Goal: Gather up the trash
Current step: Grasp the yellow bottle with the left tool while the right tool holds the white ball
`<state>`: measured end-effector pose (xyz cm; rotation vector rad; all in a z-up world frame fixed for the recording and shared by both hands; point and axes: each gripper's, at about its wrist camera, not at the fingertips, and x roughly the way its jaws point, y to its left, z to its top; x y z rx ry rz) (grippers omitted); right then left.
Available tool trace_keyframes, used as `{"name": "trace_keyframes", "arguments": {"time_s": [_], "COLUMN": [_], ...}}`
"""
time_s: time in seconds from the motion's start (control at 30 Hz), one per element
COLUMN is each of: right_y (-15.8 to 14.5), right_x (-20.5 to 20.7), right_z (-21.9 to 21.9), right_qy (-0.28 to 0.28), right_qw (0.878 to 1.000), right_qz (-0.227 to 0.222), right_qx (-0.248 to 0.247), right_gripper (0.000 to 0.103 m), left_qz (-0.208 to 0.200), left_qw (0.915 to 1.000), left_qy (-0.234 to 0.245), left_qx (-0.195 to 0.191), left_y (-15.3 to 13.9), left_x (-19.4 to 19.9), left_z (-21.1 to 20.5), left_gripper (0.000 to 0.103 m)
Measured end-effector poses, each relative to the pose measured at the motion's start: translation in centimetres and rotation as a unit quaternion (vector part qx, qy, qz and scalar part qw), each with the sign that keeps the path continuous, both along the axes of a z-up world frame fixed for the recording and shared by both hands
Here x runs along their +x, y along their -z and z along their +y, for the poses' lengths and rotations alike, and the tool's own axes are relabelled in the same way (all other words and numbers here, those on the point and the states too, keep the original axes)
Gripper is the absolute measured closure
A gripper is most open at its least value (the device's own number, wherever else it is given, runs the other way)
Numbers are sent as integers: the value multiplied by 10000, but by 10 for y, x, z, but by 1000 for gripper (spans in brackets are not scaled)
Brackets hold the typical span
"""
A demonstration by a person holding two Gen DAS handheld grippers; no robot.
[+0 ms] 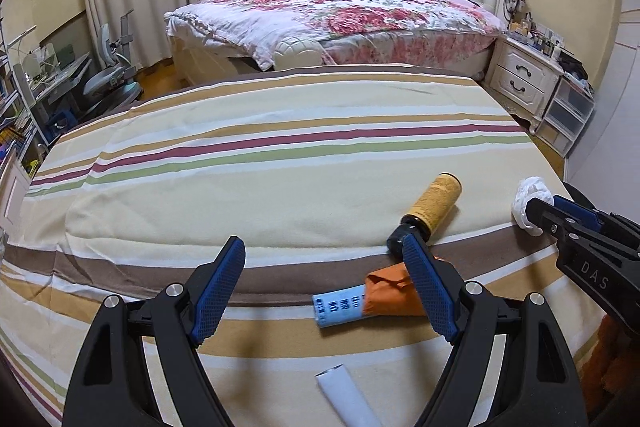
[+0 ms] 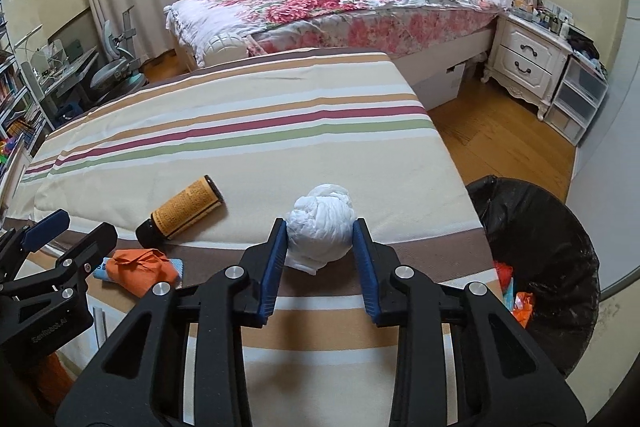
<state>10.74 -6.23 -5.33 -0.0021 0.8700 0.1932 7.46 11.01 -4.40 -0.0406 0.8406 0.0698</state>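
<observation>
White tube cut off by bottom edge.

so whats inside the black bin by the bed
The bin has a black liner; near its left rim lie orange, red and light blue scraps. The bed's edge and the right fingers cover the rest.

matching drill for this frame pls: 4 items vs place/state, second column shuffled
1 white paper wad
2 amber bottle
3 left gripper
4 bin

a open, holding nothing
b lying on its side on the striped cover
c between the right gripper's pads
d beside the table, black liner, some trash inside

Pairs: 1-c, 2-b, 3-a, 4-d
</observation>
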Motion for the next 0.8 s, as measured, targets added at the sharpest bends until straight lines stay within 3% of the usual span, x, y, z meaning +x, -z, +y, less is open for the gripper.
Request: {"name": "trace_keyframes", "arguments": {"time_s": [0.47,0.53,0.8], "right_y": [7,8,12], "right_x": [4,5,6], "right_z": [-14,-15,-17], "right_qy": [30,31,10], "right_qw": [9998,9997,9995], "right_qz": [40,45,99], "right_qx": [205,233,293], "right_gripper": [70,70,66], "left_qz": [286,364,520], "left_qw": [9972,9964,9933], "left_qy": [642,715,1004], "left_qx": [267,259,226], "left_y": [13,15,22], "left_x": [36,41,47], "left_z": [-42,-44,-52], "left_gripper": [25,35,57]}}
